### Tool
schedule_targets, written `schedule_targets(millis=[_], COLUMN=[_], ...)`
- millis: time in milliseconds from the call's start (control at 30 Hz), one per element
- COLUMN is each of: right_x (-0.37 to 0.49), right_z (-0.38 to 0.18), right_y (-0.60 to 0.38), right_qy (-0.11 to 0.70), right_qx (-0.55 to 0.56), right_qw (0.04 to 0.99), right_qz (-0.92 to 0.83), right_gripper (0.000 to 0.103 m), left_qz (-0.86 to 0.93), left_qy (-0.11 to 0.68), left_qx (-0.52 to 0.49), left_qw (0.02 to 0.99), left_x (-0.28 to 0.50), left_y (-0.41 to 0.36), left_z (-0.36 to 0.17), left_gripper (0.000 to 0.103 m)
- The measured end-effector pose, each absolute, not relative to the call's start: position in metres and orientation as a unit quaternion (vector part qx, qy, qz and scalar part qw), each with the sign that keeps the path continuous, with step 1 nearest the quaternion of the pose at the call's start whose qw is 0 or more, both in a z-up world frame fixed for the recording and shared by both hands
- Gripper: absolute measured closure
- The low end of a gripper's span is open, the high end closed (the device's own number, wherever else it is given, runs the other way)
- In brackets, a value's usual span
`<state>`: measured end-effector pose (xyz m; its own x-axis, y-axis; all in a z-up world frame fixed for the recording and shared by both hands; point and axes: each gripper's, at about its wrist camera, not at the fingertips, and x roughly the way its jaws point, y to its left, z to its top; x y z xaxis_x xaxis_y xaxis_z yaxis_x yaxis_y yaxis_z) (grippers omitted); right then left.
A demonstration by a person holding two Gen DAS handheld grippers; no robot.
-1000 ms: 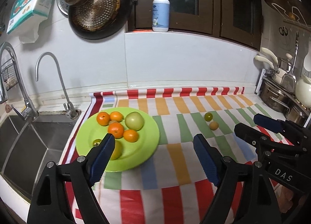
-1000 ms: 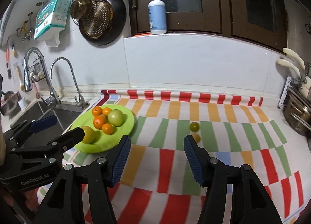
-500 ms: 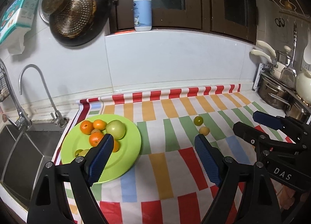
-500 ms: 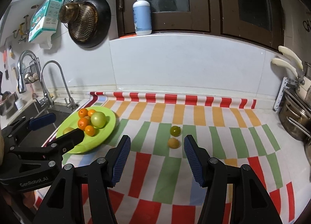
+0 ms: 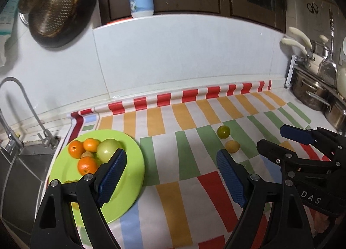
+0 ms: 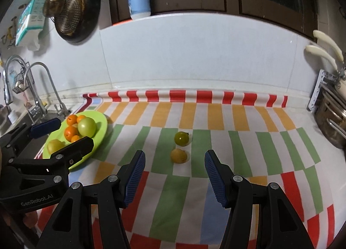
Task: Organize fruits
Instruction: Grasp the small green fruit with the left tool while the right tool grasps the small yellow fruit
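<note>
right gripper (image 6: 174, 175) empty (jaws apart); yellow fruit (image 6: 178, 156) ahead

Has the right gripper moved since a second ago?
Yes. The right gripper has closed in on the two loose fruits: the yellow one now lies just ahead of its open jaws.

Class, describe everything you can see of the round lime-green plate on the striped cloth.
The round lime-green plate looks like smooth plastic, shallow, lying flat on the striped tablecloth at its sink-side end. It carries small orange citrus fruits, one larger pale green fruit and a yellowish fruit. The left gripper hangs in front of it, hiding part; contact cannot be told.
</note>
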<state>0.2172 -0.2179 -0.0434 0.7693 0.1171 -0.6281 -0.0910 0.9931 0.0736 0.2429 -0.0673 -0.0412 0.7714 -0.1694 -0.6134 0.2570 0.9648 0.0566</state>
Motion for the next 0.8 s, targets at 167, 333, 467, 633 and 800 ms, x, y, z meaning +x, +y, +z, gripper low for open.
schedule_targets(millis=[167, 333, 467, 633, 800], right_x=[0.236, 0.254, 0.266, 0.281, 0.29], right_z=[-0.061, -0.075, -0.087, -0.101, -0.11], right_y=[-0.218, -0.22, -0.221, -0.22, -0.217], right_qy=[0.352, 0.369, 0.382, 0.395, 0.406], right_qx=[0.015, 0.017, 0.021, 0.016, 0.015], right_qw=[0.934, 0.927, 0.922, 0.916, 0.911], right_qz=[0.056, 0.057, 0.059, 0.061, 0.068], right_gripper=[0.045, 0.045, 0.045, 0.049, 0.056], left_qz=[-0.118, -0.12, -0.119, -0.12, -0.123], left_qy=[0.331, 0.341, 0.346, 0.354, 0.356], left_qx=[0.08, 0.086, 0.093, 0.102, 0.105], left_qw=[0.933, 0.929, 0.926, 0.922, 0.92], left_x=[0.26, 0.275, 0.286, 0.298, 0.305], left_y=[-0.075, -0.079, -0.08, -0.082, -0.084], left_z=[-0.056, -0.068, -0.077, -0.087, -0.091], left_gripper=[0.018, 0.018, 0.018, 0.018, 0.018])
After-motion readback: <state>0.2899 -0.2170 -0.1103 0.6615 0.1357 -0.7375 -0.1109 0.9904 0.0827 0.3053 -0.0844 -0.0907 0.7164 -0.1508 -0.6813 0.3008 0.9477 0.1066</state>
